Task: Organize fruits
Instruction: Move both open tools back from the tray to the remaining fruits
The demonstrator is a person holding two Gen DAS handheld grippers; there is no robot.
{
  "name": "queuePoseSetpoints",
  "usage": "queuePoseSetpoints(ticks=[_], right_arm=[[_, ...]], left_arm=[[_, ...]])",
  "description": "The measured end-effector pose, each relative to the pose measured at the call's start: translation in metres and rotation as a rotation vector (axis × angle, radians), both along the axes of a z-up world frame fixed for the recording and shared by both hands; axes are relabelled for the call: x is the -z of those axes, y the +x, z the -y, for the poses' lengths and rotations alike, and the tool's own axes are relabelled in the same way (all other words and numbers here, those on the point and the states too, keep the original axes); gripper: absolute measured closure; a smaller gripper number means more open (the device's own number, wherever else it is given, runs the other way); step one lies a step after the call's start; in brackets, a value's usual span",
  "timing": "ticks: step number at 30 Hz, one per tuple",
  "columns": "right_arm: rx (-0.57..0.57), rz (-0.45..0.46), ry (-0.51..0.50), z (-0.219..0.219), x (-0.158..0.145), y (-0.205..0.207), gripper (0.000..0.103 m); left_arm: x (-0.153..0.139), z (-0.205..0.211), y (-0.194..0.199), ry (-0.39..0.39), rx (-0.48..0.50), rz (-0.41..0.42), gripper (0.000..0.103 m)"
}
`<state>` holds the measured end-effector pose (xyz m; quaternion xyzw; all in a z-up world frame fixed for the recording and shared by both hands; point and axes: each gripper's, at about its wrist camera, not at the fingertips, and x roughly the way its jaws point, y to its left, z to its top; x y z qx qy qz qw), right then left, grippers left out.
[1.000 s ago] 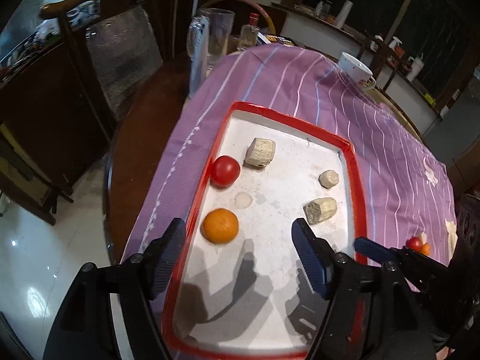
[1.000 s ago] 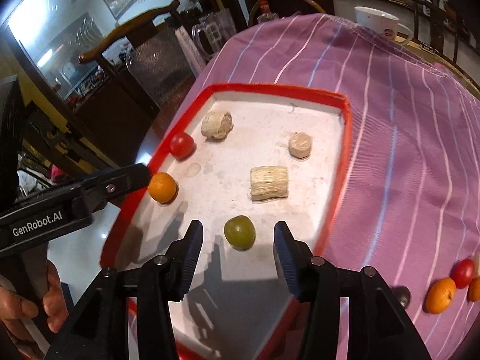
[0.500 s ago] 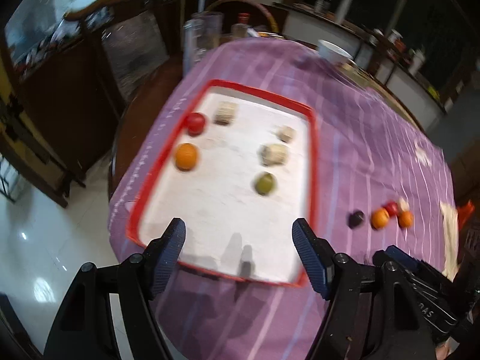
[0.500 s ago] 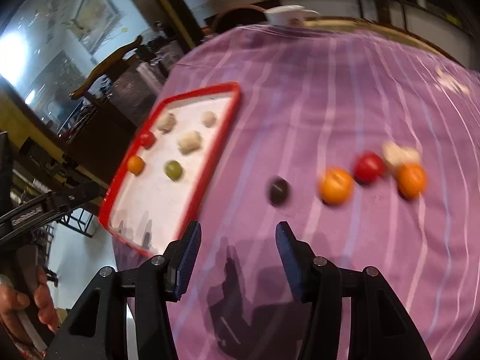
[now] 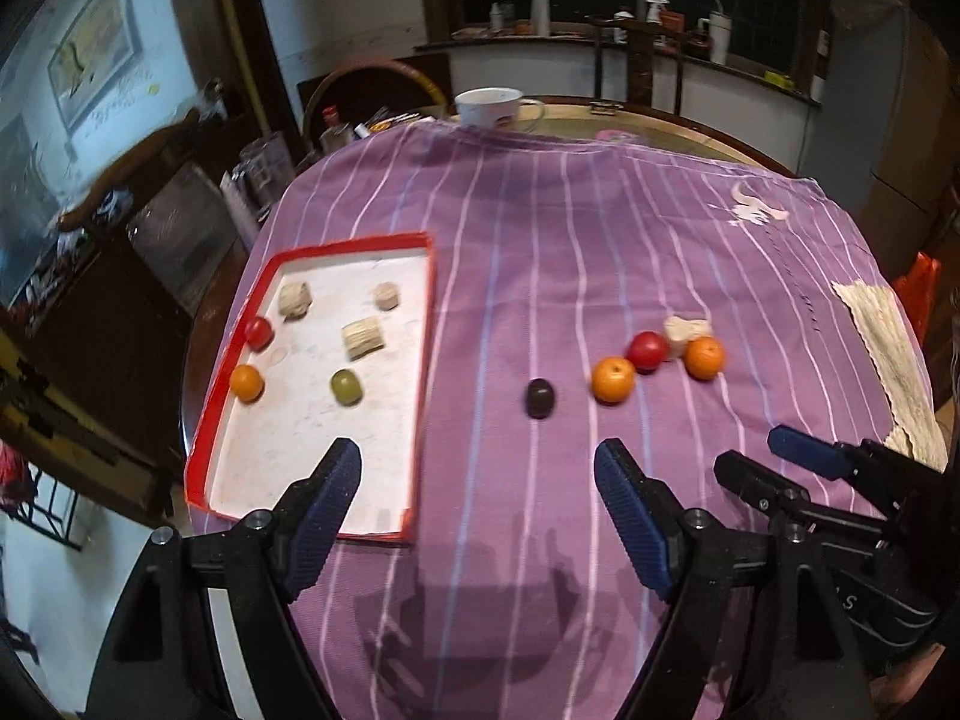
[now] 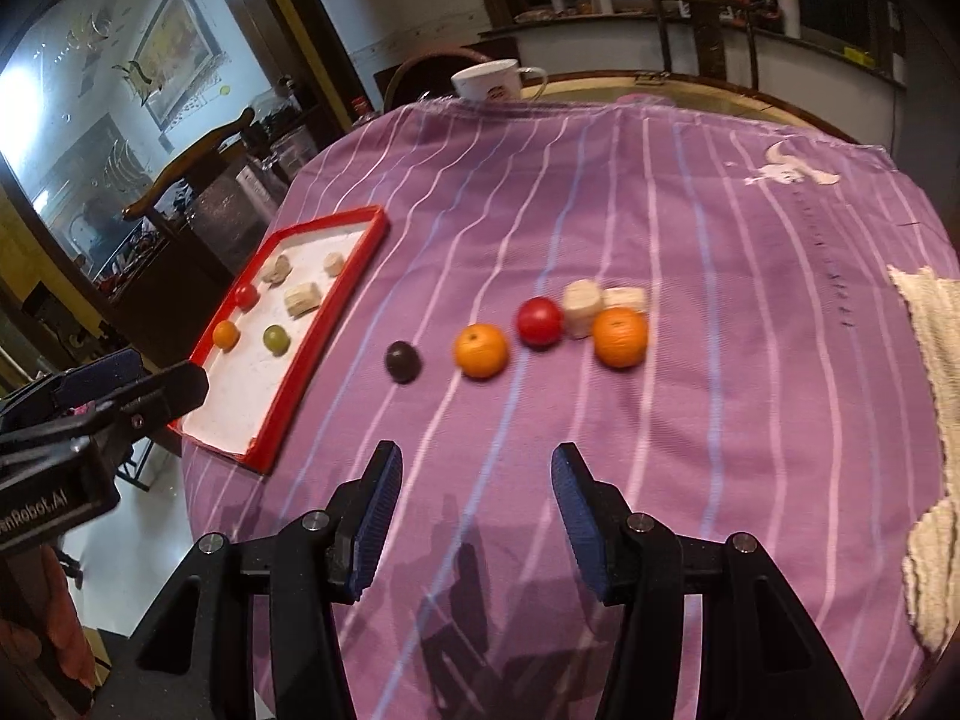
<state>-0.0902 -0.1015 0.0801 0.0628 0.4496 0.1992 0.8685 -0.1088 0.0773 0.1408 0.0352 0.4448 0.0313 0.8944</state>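
Both tongs hang over the near edge of the worktop, aimed down at the purple striped cloth (image 5: 540, 252), nothing between either pair. Left tongs (image 5: 477, 498): jaws opening, empty. Right tongs (image 6: 477, 510): parted to a middling gap, empty. Red-rimmed tray (image 5: 423, 360) lies at about ten o'clock of the left view; on its white floor a small tomato (image 5: 258, 333), an orange (image 5: 247, 382), a green fruit (image 5: 346, 387) and three pale chunks. Loose fruit on the cloth, at about one o'clock: dark plum-like fruit (image 5: 539, 398) nearest the tray, then an orange (image 5: 612, 380), a red tomato (image 5: 647, 351) just beside it, a second orange (image 5: 704, 357) further right, pale pieces (image 5: 684, 330) behind. In the right view the same row sits at twelve o'clock, straight ahead of the right tongs. Step in hand, by my reading: between transfers, lining up for the next pick from the loose row. Next move calls for choosing one fruit, centring it between open jaws, and closing gently; round fruit will likely roll on cloth if nudged off-centre.
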Motion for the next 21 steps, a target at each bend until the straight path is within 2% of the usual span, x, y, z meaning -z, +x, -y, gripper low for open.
queuePoseSetpoints(ticks=[11, 21], right_arm=[[0.02, 0.016, -0.006, 0.024, -0.005, -0.005, 0.045], [0.025, -0.045, -0.018, 0.021, 0.015, 0.003, 0.045]], left_arm=[[0.0, 0.013, -0.004, -0.006, -0.002, -0.005, 0.023], [0.034, -0.015, 0.003, -0.101, -0.062, -0.1, 0.023]])
